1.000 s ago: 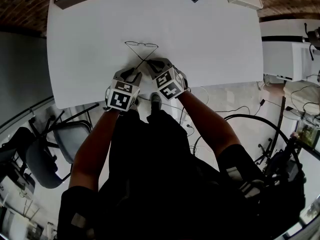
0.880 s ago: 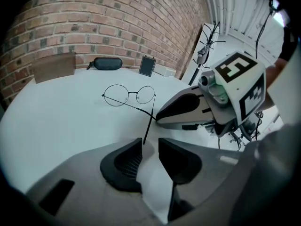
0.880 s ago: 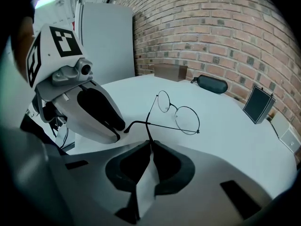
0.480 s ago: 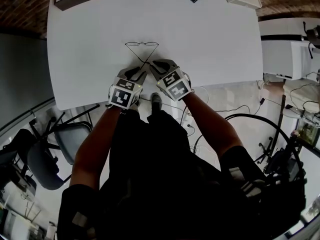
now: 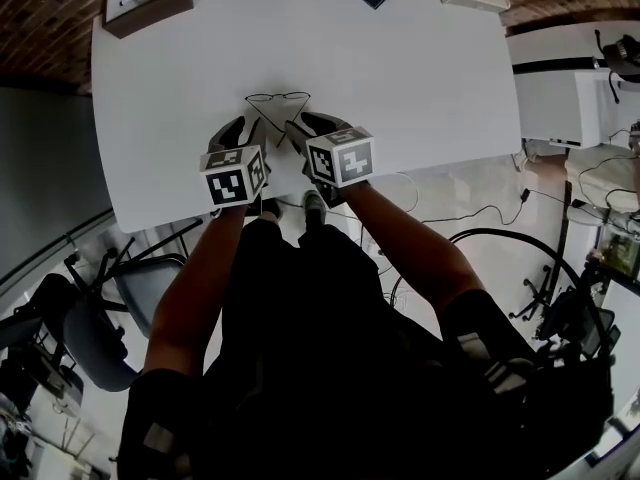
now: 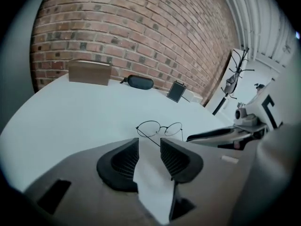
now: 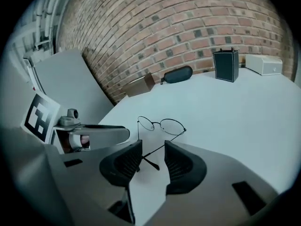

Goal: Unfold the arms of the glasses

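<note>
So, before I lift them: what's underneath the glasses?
Only bare white table shows under the glasses. Where their arms run in behind the jaws, the tabletop is covered.

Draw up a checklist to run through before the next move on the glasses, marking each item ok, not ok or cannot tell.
1. Glasses rest on the white table: ok.
2. Left hand-held gripper open: ok; its jaws have just been opening, and a glasses arm shows in the gap, unpressed.
3. Right hand-held gripper open: ok; its jaws have just been opening, and the other arm's tip lies between them, ungripped.
4. Both arms fully unfolded: cannot tell; one slants inward in the right gripper view.
5. Space around the glasses uncluttered: ok; the black case sits far back.
</note>
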Demonstrator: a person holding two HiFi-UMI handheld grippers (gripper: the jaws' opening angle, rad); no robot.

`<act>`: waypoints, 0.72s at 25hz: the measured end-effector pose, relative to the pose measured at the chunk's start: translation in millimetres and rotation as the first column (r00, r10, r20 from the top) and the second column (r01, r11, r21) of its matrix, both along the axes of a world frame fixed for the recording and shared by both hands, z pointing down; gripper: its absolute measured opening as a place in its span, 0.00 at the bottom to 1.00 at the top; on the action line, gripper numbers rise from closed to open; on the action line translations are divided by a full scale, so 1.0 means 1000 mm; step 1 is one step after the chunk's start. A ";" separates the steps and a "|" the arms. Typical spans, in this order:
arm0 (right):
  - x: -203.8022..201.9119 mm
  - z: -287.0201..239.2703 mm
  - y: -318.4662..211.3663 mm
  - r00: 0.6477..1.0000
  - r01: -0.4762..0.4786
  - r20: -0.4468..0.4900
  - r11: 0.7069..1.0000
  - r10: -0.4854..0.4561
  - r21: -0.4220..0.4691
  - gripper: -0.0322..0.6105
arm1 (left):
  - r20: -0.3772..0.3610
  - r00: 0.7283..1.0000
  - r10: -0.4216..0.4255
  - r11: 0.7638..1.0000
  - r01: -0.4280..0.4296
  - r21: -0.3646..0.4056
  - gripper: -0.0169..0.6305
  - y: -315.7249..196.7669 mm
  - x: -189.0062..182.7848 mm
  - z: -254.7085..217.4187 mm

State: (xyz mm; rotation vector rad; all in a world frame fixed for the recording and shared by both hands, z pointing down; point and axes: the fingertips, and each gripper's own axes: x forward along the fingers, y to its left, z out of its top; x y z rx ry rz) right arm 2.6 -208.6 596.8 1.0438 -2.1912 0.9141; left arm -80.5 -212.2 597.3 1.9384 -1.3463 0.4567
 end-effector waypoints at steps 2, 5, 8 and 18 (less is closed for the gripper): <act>-0.003 -0.001 -0.002 1.000 -0.020 -0.015 1.000 0.020 -0.010 0.23 | -0.007 1.000 -0.026 1.000 0.026 -0.007 0.25 -0.005 0.003 0.001; 0.000 0.002 -0.003 0.996 -0.078 -0.035 0.996 0.077 -0.035 0.25 | -0.018 1.000 -0.014 1.000 0.014 -0.026 0.27 -0.008 0.014 0.007; 0.003 0.006 -0.004 0.993 -0.115 -0.043 0.992 0.113 -0.050 0.26 | -0.035 0.999 -0.010 0.999 0.008 -0.044 0.27 -0.012 0.021 0.012; 0.010 0.011 -0.012 0.996 -0.065 -0.063 0.997 0.063 -0.043 0.27 | 0.051 0.997 0.064 0.993 -0.059 -0.098 0.27 -0.010 0.018 0.021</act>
